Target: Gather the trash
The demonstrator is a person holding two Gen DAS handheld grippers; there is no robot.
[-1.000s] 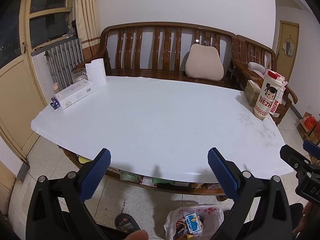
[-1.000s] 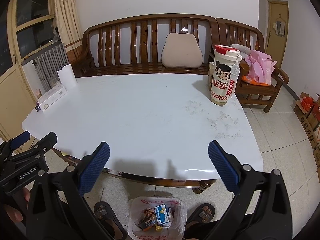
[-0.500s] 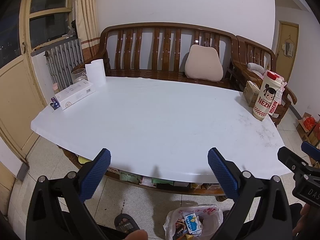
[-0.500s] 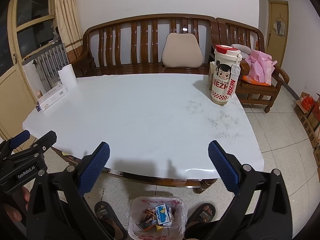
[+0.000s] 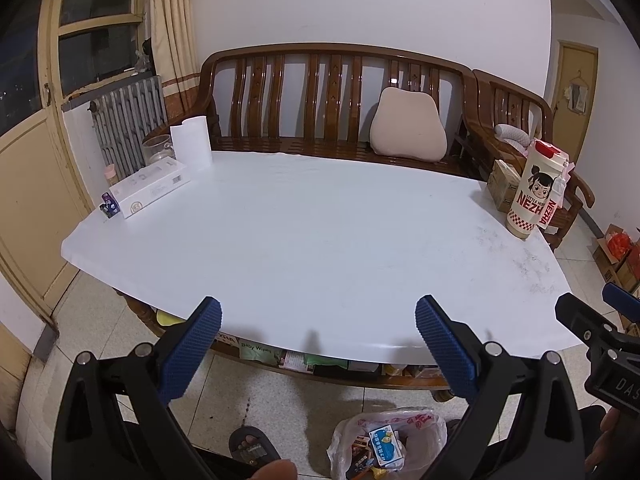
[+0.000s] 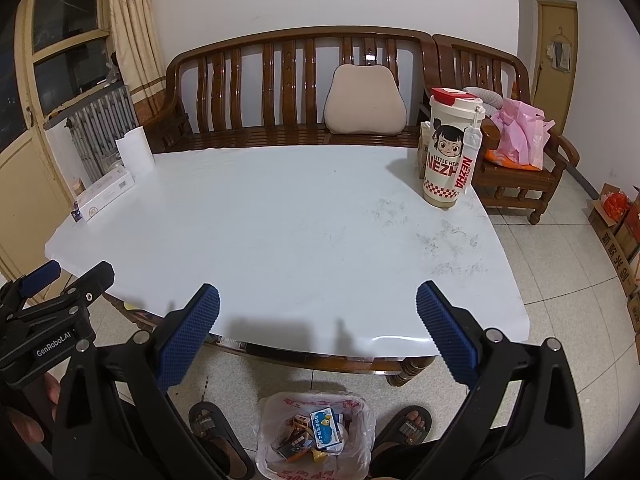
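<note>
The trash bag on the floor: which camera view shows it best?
The right wrist view. There the trash bag lies whole between the person's feet, its mouth open, with small boxes and wrappers visible inside. In the left wrist view the bag sits at the bottom edge, partly cut off and partly hidden by the gripper's finger.

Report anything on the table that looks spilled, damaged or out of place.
Nothing is spilled or tipped. The only oddity is grey scuff marks smudging the white table near the upright Nezha cup.
</note>
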